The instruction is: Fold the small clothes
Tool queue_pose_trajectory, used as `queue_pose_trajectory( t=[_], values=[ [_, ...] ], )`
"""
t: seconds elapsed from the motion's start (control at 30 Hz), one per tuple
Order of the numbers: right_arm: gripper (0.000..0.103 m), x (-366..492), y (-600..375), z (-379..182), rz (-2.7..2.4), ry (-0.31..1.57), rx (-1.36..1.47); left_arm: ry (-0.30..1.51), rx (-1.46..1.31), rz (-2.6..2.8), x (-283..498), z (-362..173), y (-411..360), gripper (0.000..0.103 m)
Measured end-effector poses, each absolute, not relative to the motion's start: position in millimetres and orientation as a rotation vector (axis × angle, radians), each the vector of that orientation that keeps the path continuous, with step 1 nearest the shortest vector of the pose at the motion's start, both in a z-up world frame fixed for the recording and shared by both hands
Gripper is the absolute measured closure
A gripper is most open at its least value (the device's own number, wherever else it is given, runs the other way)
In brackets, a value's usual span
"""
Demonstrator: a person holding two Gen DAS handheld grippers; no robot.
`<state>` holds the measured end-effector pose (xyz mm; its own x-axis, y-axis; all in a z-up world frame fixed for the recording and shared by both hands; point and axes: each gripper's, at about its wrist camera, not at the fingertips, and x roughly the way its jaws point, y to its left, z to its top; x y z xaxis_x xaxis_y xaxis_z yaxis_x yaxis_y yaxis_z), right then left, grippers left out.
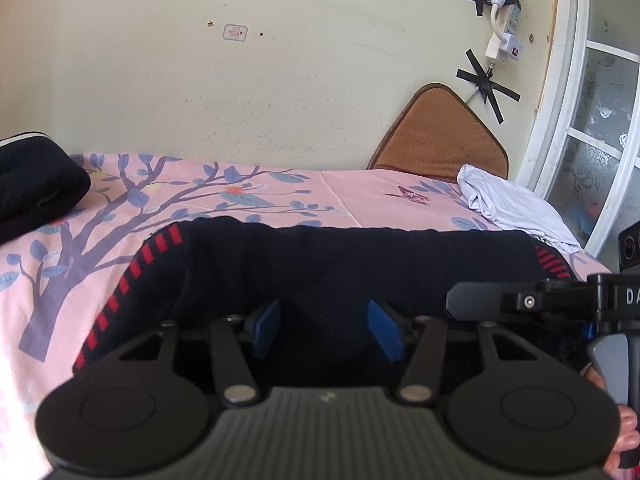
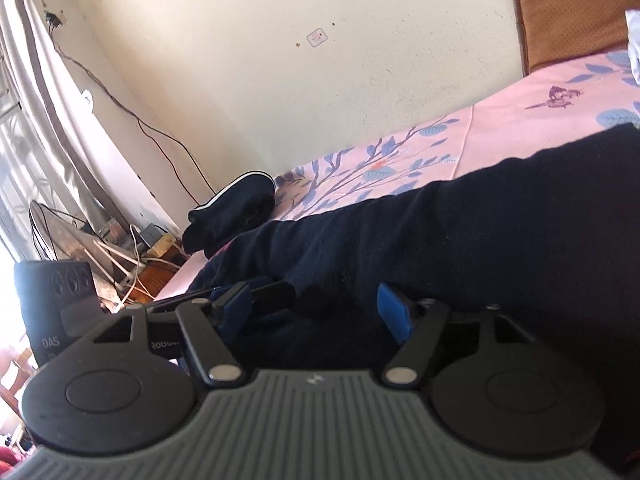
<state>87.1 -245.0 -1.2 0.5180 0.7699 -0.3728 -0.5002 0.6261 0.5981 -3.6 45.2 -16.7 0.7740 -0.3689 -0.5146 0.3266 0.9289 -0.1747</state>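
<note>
Two grippers, both with jaws apart, dark cloth sitting between the blue pads. Left gripper [image 1: 326,330] and right gripper [image 2: 316,314] sit at the near edge of the navy garment [image 1: 320,264], spread across the pink bedsheet [image 1: 120,216].

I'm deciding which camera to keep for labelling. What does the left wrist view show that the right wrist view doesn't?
Only the left wrist view shows the red dashed stripes on the dark garment, most of the crumpled white cloth, the taped power strip and the window. Only the right wrist view shows the curtain, the wall cable and floor clutter. Both show the pink floral bedsheet, the folded dark pile, the brown cushion and open jaws at the garment.
</note>
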Motion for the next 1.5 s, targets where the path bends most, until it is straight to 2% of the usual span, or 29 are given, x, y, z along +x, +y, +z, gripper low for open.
queue_pose_trajectory(
  t=[0.57, 0.87, 1.5],
  values=[
    [0.028, 80.5, -241.3, 0.6, 0.78, 0.679, 0.383, 0.587, -0.033, -0.386, -1.9, -17.2, 39.5, 0.041],
    [0.028, 60.4, -241.5, 0.8, 0.755, 0.661, 0.306, 0.598, -0.036, -0.415, -0.6, -18.3, 39.7, 0.029],
    [0.027, 62.4, -245.3, -0.8, 0.766, 0.662, 0.342, 0.6, -0.048, -0.426, 0.6, -18.7, 41.1, 0.026]
  ],
)
